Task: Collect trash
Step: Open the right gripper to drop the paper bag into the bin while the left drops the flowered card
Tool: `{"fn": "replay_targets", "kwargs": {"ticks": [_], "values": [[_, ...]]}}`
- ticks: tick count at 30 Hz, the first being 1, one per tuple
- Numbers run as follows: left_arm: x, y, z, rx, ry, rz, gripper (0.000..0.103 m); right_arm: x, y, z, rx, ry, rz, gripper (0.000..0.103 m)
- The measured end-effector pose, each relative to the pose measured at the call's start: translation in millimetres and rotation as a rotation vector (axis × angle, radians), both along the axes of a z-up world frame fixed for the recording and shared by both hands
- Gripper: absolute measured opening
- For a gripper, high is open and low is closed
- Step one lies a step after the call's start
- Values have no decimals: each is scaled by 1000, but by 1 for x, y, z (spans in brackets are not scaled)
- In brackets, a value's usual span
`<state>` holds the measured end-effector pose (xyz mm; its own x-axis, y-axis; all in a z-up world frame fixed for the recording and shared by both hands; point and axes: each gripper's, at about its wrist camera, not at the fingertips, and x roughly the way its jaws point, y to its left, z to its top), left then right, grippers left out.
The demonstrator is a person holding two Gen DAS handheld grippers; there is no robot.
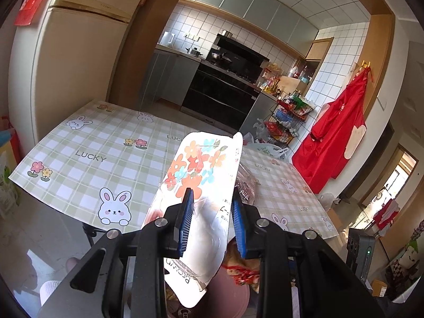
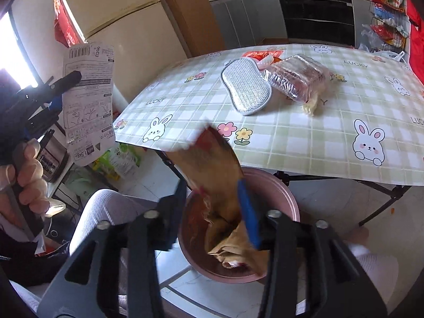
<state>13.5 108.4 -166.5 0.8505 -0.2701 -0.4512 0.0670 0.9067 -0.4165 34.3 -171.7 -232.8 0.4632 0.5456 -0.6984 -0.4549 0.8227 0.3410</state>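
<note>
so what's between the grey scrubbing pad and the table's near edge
Bare checked tablecloth only, in the right wrist view: just printed flowers and a rabbit between the grey scrubbing pad and the near edge.

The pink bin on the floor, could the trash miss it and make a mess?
Maybe. The brown wrapper sits between the right gripper's open jaws above the pink bin; it is tall, so it could tip over the rim. The left gripper holds the flowered packet off to the side, not over the bin. The clear packet and grey sponge still lie on the table.
</note>
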Motion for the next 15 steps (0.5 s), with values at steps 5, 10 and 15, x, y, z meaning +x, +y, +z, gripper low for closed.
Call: {"fn": "replay_targets", "kwargs": {"ticks": [5, 10, 15], "values": [[2, 0, -5, -8, 12, -9, 28, -5, -3, 12, -9, -64, -48, 96], [3, -4, -5, -15, 14, -32, 28, -8, -8, 37, -49, -195, -128, 97], [0, -12, -5, -15, 10, -68, 28, -13, -18, 59, -74, -310, -188, 97]]}}
